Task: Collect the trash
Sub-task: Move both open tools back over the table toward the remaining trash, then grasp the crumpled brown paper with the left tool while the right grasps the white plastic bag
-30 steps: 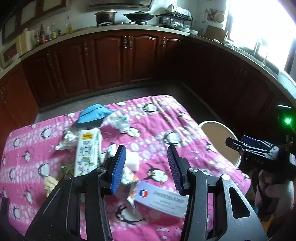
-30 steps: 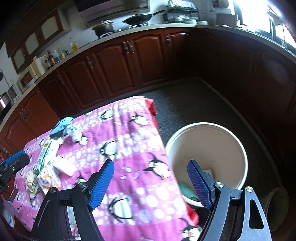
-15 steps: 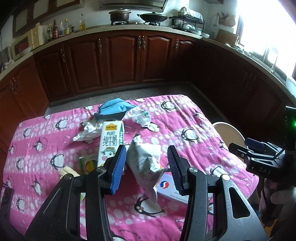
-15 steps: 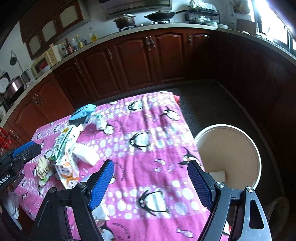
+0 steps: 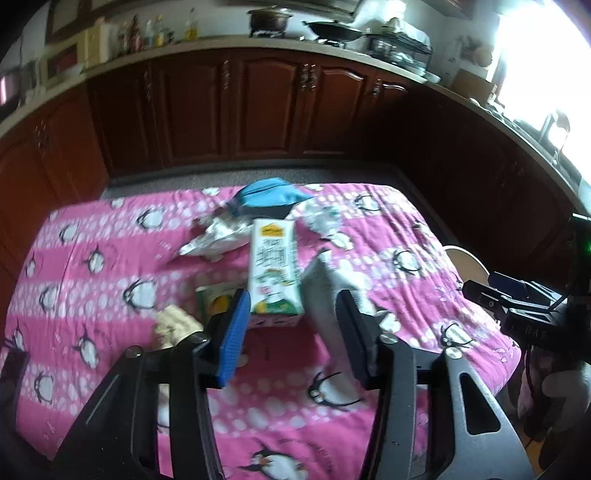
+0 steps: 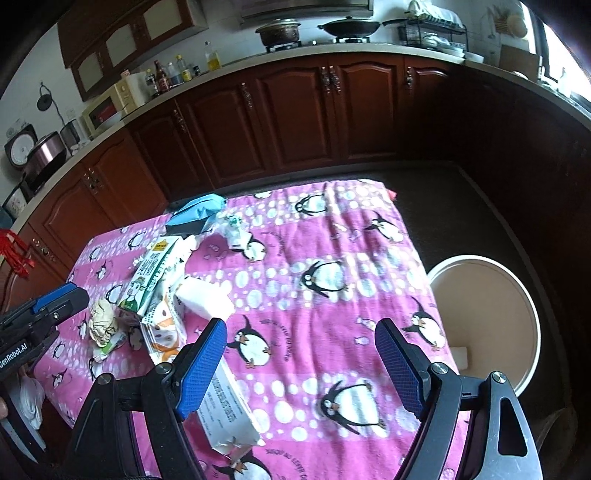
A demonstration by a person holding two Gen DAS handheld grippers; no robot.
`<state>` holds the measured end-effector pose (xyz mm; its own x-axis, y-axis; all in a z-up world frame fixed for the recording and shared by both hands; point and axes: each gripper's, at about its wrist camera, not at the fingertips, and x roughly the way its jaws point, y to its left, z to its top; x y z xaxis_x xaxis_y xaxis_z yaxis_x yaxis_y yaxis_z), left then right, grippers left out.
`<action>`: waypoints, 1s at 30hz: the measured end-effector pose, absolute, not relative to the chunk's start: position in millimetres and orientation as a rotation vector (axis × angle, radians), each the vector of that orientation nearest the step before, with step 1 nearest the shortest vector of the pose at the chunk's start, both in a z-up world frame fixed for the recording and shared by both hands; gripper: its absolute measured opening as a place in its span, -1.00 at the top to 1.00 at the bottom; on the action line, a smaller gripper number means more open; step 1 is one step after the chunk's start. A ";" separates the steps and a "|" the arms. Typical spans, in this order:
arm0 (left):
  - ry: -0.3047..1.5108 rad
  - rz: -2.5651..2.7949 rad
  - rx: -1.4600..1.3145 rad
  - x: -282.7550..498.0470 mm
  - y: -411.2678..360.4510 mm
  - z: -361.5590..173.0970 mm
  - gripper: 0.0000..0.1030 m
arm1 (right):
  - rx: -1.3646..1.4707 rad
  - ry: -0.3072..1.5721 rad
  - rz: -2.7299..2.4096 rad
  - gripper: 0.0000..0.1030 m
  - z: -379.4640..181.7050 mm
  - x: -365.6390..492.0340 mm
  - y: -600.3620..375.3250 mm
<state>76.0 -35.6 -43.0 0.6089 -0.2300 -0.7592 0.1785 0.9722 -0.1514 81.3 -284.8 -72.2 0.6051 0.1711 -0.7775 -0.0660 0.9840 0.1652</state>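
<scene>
While the trash lies heaped on the bench's pink penguin-print cloth (image 6: 332, 236), a tall green-and-white milk carton (image 5: 272, 269) lies flat at its middle, with a crumpled foil bag (image 5: 214, 240) and a blue pouch (image 5: 269, 194) beyond it. Just beside the carton, the left gripper (image 5: 291, 325) has just been opening its jaws, nothing pinched. Well right of the carton, the right gripper (image 6: 301, 363) stands spread, empty, near a round cream bin (image 6: 532, 314) on the floor.

I see a pink penguin-print cloth (image 6: 332, 258) covering the tabletop. Beyond its far edge run dark wooden cabinets (image 6: 295, 118), and on the counter above them stand a pot (image 6: 279, 31), a wok (image 6: 349, 26) and several bottles (image 6: 173, 72).
</scene>
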 end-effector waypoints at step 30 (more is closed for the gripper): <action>1.088 -0.174 -0.184 116.8 47.1 -119.7 -0.04 | 0.103 1.091 0.309 -0.34 -137.7 267.1 -202.6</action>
